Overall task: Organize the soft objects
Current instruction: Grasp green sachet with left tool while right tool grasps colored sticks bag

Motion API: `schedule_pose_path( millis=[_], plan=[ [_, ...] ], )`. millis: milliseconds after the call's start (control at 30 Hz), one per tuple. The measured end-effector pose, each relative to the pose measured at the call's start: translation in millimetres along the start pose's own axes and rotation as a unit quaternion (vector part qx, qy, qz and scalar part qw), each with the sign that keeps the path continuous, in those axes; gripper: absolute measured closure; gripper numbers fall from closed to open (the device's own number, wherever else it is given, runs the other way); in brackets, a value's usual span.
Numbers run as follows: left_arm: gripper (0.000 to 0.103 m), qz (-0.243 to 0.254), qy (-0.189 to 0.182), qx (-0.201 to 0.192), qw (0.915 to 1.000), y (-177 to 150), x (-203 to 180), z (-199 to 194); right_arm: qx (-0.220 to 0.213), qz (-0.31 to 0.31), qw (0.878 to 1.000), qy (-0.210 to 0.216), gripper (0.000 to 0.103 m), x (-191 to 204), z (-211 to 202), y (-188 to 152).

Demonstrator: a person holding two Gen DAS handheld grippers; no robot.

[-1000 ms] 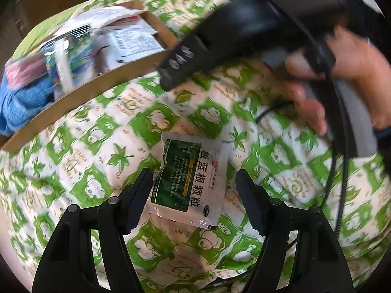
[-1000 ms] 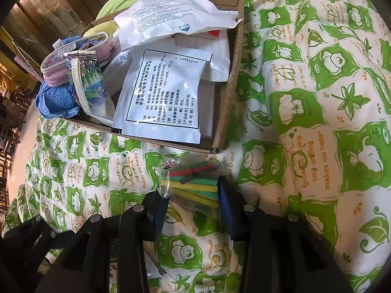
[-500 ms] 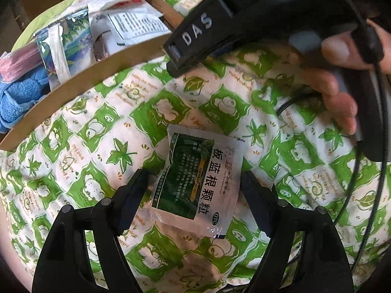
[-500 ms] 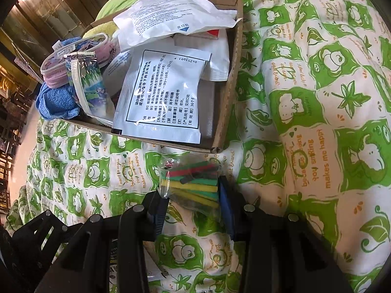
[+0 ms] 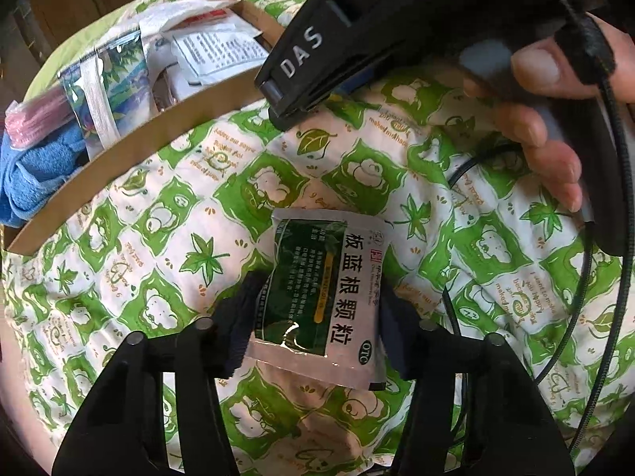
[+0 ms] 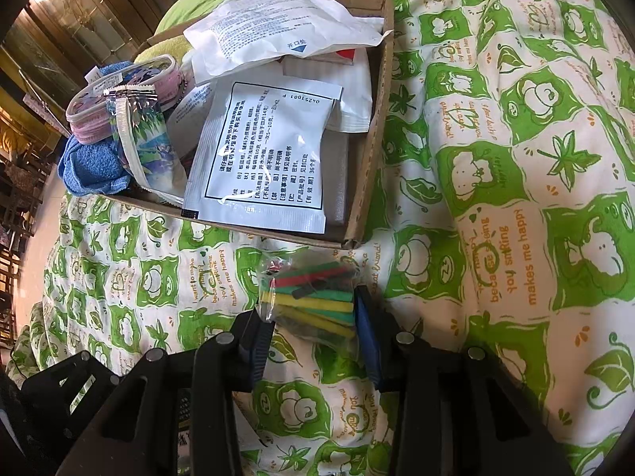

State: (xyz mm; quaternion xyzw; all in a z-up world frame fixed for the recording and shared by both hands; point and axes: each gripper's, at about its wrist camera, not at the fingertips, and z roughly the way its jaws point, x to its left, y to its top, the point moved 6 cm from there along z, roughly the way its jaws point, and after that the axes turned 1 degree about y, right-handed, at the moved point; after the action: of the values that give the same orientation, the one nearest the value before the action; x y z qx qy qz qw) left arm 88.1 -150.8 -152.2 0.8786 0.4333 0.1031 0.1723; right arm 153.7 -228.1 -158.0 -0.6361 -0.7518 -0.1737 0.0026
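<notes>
A green and white medicine sachet (image 5: 321,289) lies on the green-patterned bedspread (image 5: 158,261) between the fingers of my left gripper (image 5: 317,329). Its jaws are closing, and both pads touch the sachet's long edges. My right gripper (image 6: 313,337) is shut on a clear bag of coloured strips (image 6: 313,297), just in front of the cardboard box (image 6: 369,166). The box holds white sachets (image 6: 270,158), a blue cloth (image 6: 91,166) and pouches. In the left wrist view the right gripper's body (image 5: 357,39) and the hand (image 5: 555,158) holding it fill the upper right.
The box's near wall (image 5: 131,158) runs across the left wrist view's upper left. A black cable (image 5: 587,317) loops over the bedspread on the right. Part of the left gripper (image 6: 67,388) shows at the right wrist view's lower left. Wooden furniture (image 6: 59,39) stands beyond the bed.
My left gripper's jaws widened a little, then came in onto the sachet's edges. The right gripper and its bag of strips have stayed where they were.
</notes>
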Motion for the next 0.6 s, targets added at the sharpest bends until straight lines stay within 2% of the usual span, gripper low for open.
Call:
schedule_pose_path(
  millis=[200,600],
  plan=[
    [0.051,0.007,0.003,-0.012,0.9999,0.6,-4.7,-11.9,-0.007,0.001,1.0,0.006,0.064,0.7,-7.1,0.9],
    [0.052,-0.014,0.004,-0.043,0.999,2.7,-1.3,-47.4,-0.02,0.007,1.0,0.022,0.064,-4.2,-22.8,1.7]
  ],
)
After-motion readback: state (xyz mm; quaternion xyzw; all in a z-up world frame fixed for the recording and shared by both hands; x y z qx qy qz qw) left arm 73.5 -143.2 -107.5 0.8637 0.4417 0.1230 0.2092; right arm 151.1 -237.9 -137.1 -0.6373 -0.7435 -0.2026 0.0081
